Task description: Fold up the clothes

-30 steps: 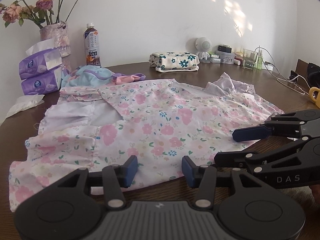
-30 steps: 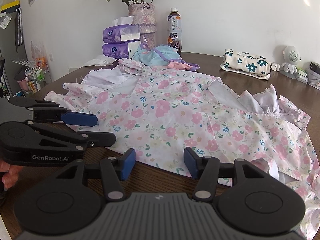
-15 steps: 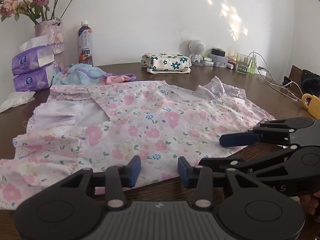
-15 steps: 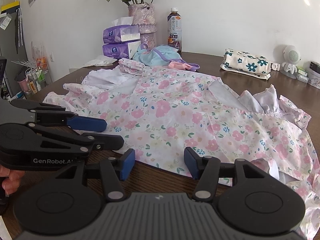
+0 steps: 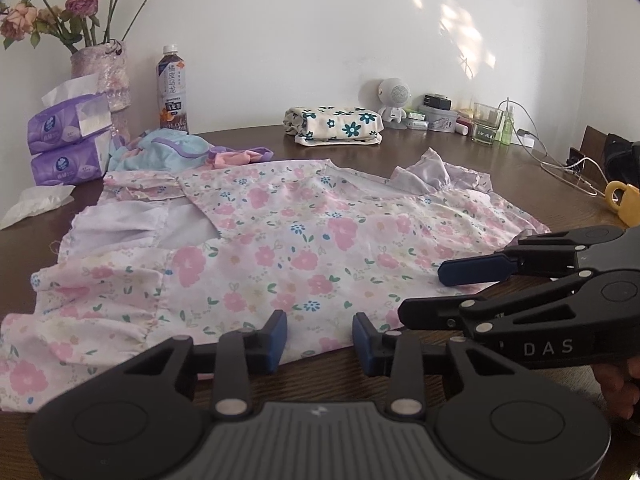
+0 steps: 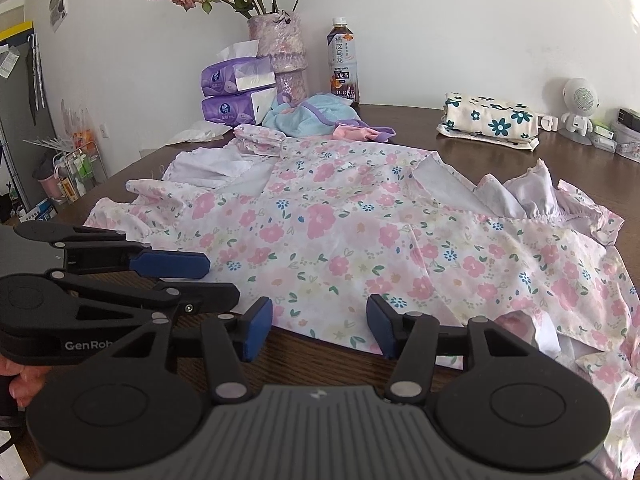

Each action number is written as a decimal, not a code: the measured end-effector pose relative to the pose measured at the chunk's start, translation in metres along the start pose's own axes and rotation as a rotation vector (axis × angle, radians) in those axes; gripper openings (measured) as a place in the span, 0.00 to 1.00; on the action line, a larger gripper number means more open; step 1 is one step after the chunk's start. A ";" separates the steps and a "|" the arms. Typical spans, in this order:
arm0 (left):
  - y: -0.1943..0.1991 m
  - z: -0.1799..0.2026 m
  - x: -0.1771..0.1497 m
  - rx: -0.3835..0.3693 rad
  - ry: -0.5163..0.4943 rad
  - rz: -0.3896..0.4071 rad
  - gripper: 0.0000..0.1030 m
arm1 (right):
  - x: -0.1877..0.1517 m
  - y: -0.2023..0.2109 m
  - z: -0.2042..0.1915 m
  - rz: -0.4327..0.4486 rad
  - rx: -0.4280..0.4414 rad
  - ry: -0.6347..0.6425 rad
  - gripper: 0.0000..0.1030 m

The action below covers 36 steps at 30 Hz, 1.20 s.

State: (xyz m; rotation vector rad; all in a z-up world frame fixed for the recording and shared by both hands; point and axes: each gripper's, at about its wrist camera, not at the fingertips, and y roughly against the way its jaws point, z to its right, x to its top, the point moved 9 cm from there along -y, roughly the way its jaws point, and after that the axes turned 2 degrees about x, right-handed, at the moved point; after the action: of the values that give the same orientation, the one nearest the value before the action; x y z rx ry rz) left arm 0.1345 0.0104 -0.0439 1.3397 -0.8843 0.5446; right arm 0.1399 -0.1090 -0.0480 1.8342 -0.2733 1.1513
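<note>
A pink floral dress (image 5: 288, 248) (image 6: 360, 240) lies spread out on the brown table (image 5: 460, 168), part of its pale lining turned up at the far left. My left gripper (image 5: 320, 340) is open just above the near hem, with nothing between its blue pads. In the right wrist view the left gripper (image 6: 216, 280) comes in from the left, side on. My right gripper (image 6: 319, 328) is also open at the near hem, close beside it. From the left wrist view the right gripper (image 5: 436, 292) reaches in from the right over the hem.
A folded flower-print cloth (image 5: 334, 126) and a blue-and-purple garment heap (image 5: 172, 154) lie at the back. Tissue packs (image 5: 68, 140), a vase (image 5: 106, 76), a bottle (image 5: 172, 88), a small speaker (image 5: 394, 98), cables (image 5: 560, 164) and a yellow mug (image 5: 624, 202) line the far and right edges.
The two grippers have drawn closer together along the near hem. Both stay open, and the dress has not moved.
</note>
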 end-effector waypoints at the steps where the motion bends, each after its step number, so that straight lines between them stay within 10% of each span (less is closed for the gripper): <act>1: 0.000 -0.001 0.000 0.006 -0.005 0.000 0.26 | 0.000 0.000 0.000 0.000 0.001 -0.001 0.52; 36: 0.061 -0.106 -0.036 0.324 0.109 -0.001 0.20 | 0.000 0.000 0.000 -0.004 -0.001 0.013 0.52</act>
State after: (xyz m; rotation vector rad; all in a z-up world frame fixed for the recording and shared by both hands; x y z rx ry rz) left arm 0.0905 0.1301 -0.0358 1.5852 -0.7266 0.7766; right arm 0.1396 -0.1094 -0.0481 1.8249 -0.2626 1.1599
